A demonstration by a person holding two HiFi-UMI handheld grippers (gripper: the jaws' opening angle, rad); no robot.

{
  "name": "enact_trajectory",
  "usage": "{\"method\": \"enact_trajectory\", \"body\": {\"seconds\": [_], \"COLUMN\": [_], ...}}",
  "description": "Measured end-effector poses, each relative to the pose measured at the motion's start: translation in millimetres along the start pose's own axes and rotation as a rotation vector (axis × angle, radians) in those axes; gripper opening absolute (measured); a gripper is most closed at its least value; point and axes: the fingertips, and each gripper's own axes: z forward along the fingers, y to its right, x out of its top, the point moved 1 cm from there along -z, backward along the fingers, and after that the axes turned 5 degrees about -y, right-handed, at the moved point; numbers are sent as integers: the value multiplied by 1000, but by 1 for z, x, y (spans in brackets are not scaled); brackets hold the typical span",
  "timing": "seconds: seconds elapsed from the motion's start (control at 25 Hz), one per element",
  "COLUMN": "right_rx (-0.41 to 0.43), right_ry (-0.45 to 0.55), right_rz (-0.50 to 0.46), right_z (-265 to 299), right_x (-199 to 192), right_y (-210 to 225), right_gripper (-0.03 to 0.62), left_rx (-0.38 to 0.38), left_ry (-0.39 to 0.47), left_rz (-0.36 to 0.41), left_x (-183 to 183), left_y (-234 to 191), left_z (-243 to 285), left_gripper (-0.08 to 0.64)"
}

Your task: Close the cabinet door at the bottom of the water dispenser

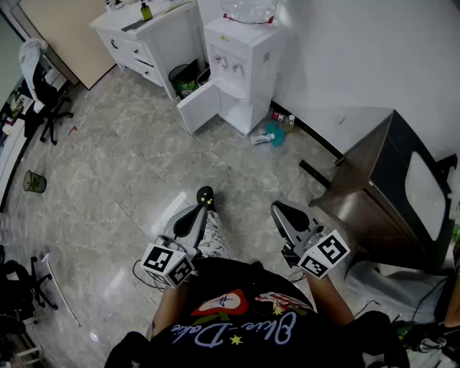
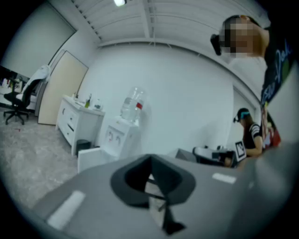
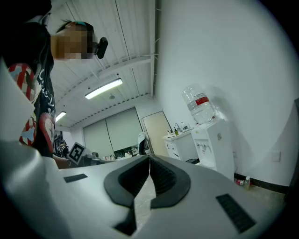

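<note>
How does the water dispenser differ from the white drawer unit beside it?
The water dispenser is narrow, the drawer unit wide. The dispenser's bottom door stands open; the unit's drawers look shut. The dispenser carries a big water bottle, the unit small items. Both are white.

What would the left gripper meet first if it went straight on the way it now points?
Nothing close: the way looks free. Farther on, the left gripper seems aimed at the white wall just right of the water dispenser, perhaps the dispenser itself; depth is unclear.
</note>
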Motion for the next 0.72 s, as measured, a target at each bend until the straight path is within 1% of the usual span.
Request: {"method": "enact_trajectory", "body": {"seconds": [0.12,0.2,0.24,0.32,0.36,0.44,0.48,0.52,0.6,0.72], "right_rx": [-32,-55,-60,-90,-137,-275,-332,-368,-392,-374], "right_ry": [11,27,34,40,37,15,-6,-29,-71,-132], "right_rz": [19,38,44,46,53,92,117,138,152,97], "right_z": [56,104,132,189,215,258,276,291,319,365], "right_x": [9,19,26,43,50,56,54,50,42,23], "right_y": [37,60,71,100,118,159,176,189,208,232], "right_gripper": [17,17,17,17,17,17,17,17,17,17], "left_rx": [-12,-47,-74,-135,-161,-211,-233,-249,-256,-240], "left_ry": [-20,-43,-48,-51,-57,-86,-106,-126,-164,-179], "left_rz": [84,144,158,151,138,122,124,129,125,111], "left_x": [20,41,55,84,95,110,112,111,104,91], "left_y": [-51,-88,-107,-146,-165,-198,-212,-226,-255,-300], "left_z": [53,89,106,143,161,191,204,216,239,275], "left_gripper": [-1,-1,-2,0,-2,-2,-2,-2,0,-2]}}
